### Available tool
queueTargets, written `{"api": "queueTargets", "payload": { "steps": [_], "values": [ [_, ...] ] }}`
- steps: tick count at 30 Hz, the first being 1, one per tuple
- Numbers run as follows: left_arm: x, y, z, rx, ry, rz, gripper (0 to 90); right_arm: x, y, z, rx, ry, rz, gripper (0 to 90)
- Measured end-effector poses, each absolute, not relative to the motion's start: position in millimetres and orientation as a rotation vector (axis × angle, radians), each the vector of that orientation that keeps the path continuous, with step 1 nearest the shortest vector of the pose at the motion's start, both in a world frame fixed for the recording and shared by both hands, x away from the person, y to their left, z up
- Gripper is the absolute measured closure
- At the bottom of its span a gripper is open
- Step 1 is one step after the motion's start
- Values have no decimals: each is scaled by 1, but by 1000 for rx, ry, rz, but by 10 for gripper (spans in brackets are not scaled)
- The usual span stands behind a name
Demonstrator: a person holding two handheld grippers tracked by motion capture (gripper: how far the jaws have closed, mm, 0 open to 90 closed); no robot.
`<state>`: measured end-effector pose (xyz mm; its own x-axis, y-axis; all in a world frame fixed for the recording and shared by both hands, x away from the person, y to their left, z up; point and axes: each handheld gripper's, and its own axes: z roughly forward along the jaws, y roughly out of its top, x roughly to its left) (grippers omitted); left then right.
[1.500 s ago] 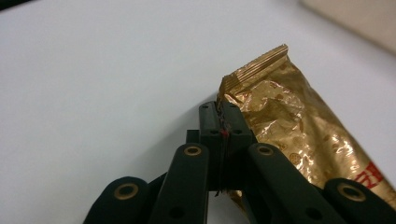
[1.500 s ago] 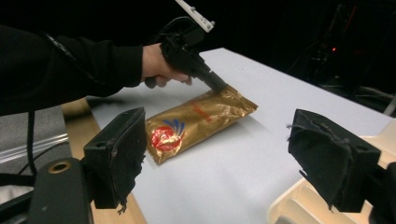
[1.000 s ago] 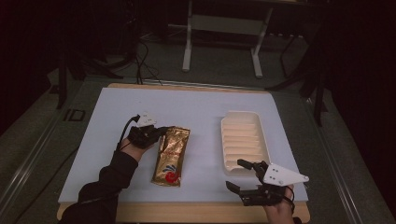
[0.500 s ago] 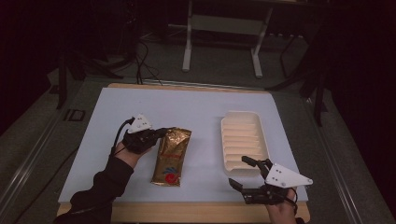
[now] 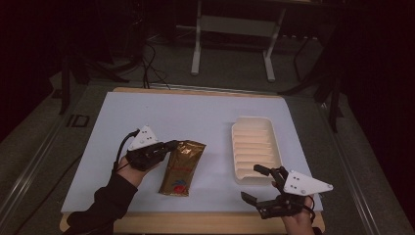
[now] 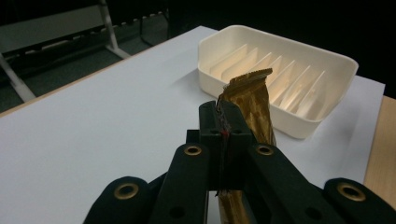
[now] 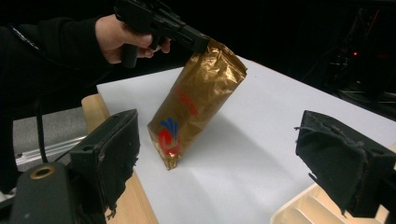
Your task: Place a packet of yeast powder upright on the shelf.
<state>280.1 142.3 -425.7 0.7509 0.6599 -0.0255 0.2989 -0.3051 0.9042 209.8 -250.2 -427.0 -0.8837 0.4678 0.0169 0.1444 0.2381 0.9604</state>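
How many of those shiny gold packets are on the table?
1. The gold packet is left of the white tray, its top corner pinched by the left tool. Nothing else seems hidden.

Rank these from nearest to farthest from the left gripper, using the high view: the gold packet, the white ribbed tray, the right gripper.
1. Gold packet: clamped in the left gripper, to its right.
2. White ribbed tray: farther right, mid-table.
3. Right gripper: far right, by the table's near edge.

Black claws [image 5: 172,145], brass screws, dark sleeve [image 5: 105,203]
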Motion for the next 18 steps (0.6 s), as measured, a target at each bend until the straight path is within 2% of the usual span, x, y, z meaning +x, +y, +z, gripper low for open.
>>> {"api": "queueTargets", "payload": {
  "steps": [9, 10, 18],
  "values": [
    [274, 141, -414, 1882, 696, 404, 900, 215, -244, -428, 608, 2304, 1686, 117],
    [267, 140, -404, 1875, 645, 410, 900, 215, -243, -426, 579, 2325, 1674, 120],
    [257, 143, -382, 1819, 606, 399, 900, 225, -244, -412, 554, 2311, 1651, 128]
  ]
}}
